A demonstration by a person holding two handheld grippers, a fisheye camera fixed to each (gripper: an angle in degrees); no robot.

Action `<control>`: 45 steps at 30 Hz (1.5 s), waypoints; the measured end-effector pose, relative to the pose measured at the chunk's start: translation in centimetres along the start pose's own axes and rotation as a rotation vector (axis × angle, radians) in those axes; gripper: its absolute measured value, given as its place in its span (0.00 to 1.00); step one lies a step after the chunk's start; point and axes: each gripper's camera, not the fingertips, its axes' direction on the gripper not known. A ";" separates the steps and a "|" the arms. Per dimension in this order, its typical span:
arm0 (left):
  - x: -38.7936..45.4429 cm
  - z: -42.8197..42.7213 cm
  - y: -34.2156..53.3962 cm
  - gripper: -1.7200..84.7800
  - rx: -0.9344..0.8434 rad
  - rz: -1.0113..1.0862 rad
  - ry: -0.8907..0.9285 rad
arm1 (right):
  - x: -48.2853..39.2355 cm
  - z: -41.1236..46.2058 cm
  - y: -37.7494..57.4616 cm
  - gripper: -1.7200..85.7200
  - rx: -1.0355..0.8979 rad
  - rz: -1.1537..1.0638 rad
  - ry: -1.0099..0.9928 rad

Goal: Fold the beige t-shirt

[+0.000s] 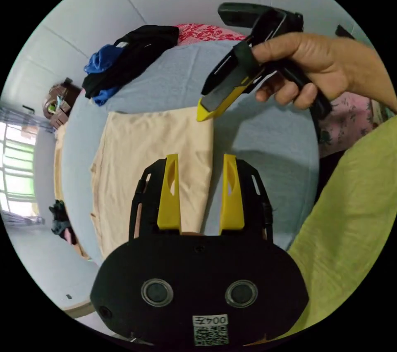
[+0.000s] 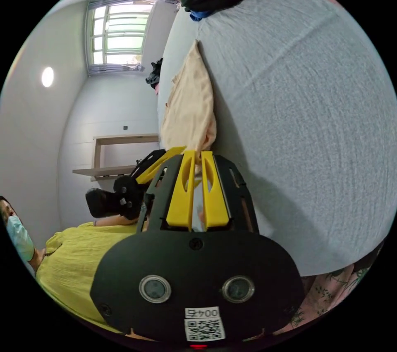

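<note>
Left hand-held gripper (image 1: 200, 170): jaws apart, nothing between them, hovering over the right edge of the tee (image 1: 153, 162); one jaw is over fabric, the other over the bed (image 1: 269, 149).

Right hand-held gripper (image 2: 197, 155): in its own view the jaws are nearly together, narrow gap, tips at the near corner of the tee (image 2: 190, 108). Looks like they pinch the corner, but contact is hidden behind the jaw tips, so can't tell for sure. In the left gripper view the same gripper (image 1: 204, 114) comes in from the upper right, held by a hand (image 1: 322, 71), its yellow tip touching the tee's top right corner.

Tee: 1, beige/peach, plain. Lies flat on the bed in the left gripper view, roughly rectangular, already folded narrower, with a straight right edge and a slightly wavy left edge. No sleeves or collar can be made out. In the right gripper view it's seen edge-on, the near corner slightly bunched.

Bed: 1, light blue-grey sheet, fine ribbed texture.

Clothes pile (image 1: 124, 58) at the bed's far end, well apart from the tee: at least 1 black, 1 blue and 1 red patterned piece (image 1: 202, 34); exact count unclear.

Person: lime-yellow sleeve (image 1: 351, 203) at the right of the left gripper view.

Room: 1 window (image 2: 120, 34), 1 round light (image 2: 47, 77), 1 wall shelf (image 2: 111, 153).
</note>
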 end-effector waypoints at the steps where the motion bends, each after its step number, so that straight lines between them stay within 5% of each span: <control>1: 0.6 0.1 -0.4 0.16 -0.012 0.015 -0.037 | -0.1 -0.5 -0.1 0.06 -0.004 0.000 -0.021; 5: 2.3 0.5 -1.4 0.07 -0.057 0.031 -0.141 | -0.3 -2.3 -1.1 0.08 -0.026 -0.019 -0.029; 10: 0.0 -2.9 1.4 0.05 -0.008 -0.126 -0.042 | 1.6 -4.9 -4.6 0.19 -0.018 -0.007 -0.097; 17: -3.5 -8.6 7.3 0.04 0.059 -0.292 0.009 | 2.1 -1.9 -14.0 0.21 -0.125 0.001 -0.115; 28: -11.7 -15.7 20.1 0.04 0.141 -0.581 0.157 | -0.5 5.7 -24.3 0.08 -0.122 -0.027 -0.078; 36: -21.7 -22.3 43.7 0.04 0.403 -1.067 0.462 | -14.0 12.5 -21.7 0.06 -0.097 -0.250 -0.084; 45: -25.6 -22.3 75.9 0.04 0.712 -1.549 0.698 | -29.3 34.1 -14.8 0.06 -0.219 -0.472 0.128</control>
